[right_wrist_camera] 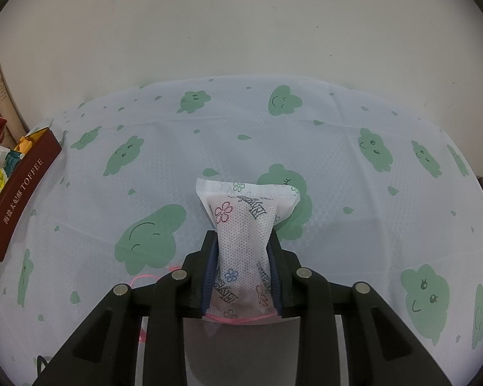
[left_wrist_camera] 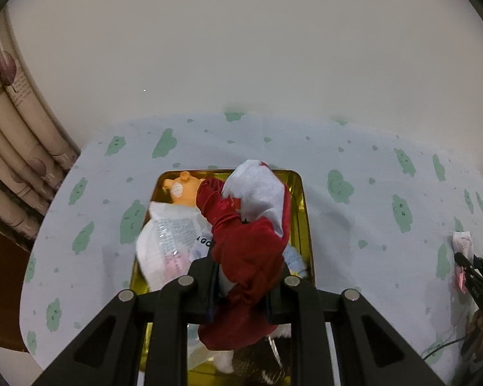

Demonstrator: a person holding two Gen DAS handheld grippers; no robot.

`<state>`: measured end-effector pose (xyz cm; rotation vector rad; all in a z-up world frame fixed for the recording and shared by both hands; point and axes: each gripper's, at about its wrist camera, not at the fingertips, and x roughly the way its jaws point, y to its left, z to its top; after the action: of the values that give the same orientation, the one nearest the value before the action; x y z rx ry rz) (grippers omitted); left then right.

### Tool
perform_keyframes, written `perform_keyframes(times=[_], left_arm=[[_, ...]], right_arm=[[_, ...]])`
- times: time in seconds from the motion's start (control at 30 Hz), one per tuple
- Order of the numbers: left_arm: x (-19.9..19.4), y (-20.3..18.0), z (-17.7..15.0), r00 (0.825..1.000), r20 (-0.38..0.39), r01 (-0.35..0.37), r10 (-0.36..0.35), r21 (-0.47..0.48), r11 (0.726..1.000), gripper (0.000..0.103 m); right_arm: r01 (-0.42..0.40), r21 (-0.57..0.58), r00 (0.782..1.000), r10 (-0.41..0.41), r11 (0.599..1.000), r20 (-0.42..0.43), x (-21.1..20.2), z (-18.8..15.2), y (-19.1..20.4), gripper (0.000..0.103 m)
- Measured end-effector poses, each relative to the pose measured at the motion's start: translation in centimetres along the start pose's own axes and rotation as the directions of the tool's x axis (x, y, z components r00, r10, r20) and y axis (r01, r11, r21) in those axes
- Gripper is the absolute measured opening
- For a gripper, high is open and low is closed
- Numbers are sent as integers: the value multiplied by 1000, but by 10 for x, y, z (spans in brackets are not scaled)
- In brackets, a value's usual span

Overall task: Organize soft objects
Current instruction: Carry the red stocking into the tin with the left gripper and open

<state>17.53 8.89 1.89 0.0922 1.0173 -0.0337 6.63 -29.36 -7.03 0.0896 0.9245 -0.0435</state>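
My left gripper (left_wrist_camera: 245,284) is clamped on a red hat (left_wrist_camera: 248,247), a velvety Santa-style cap with white trim. Both pads press into the bunched red cloth, so the jaws stand only narrowly apart. The hat hangs over a gold tin (left_wrist_camera: 302,199) seen from above. Its long axis runs away from the gripper, and the white-trimmed end points to the tin's far edge. Under it in the tin lie a white packet (left_wrist_camera: 167,238) with printed text and an orange toy (left_wrist_camera: 182,188) at the far left corner.

My right gripper (right_wrist_camera: 243,268) is clamped on a sachet (right_wrist_camera: 241,234), a white non-woven pouch printed with small flowers. Its pads squeeze the pouch at its middle, pinching it in. The sachet's long axis lines up with the fingers, and its flat sealed end points away from me. A pink string (right_wrist_camera: 238,320) loops at its near end. Beneath it is a tablecloth (right_wrist_camera: 338,160), pale with green clouds. The tin's dark red side, lettered TOFFEE, sits well apart at the left edge of the right view.
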Motion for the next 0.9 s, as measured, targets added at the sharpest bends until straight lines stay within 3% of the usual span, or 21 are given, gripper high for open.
perform_keyframes(times=[0.1, 0.27, 0.57, 0.8, 0.9], left_arm=[[11, 0, 10, 1000, 5, 30, -30, -5, 1000, 21], [36, -5, 27, 1000, -17, 0, 0, 4, 1000, 21], [69, 0, 21, 994, -102, 39, -42, -26, 999, 28], [59, -4, 21, 993, -106, 55, -54, 7, 998, 40], [46, -4, 23, 995, -83, 52, -50, 25, 998, 55]], right_arm=[[1, 0, 1000, -1, 1000, 0, 0, 0, 0, 28], [1, 0, 1000, -1, 1000, 0, 0, 0, 0, 29], [4, -5, 1000, -4, 1000, -2, 1, -1, 0, 32], [7, -7, 1000, -7, 1000, -6, 2, -2, 2, 36], [5, -6, 1000, -5, 1000, -8, 2, -2, 1, 36]])
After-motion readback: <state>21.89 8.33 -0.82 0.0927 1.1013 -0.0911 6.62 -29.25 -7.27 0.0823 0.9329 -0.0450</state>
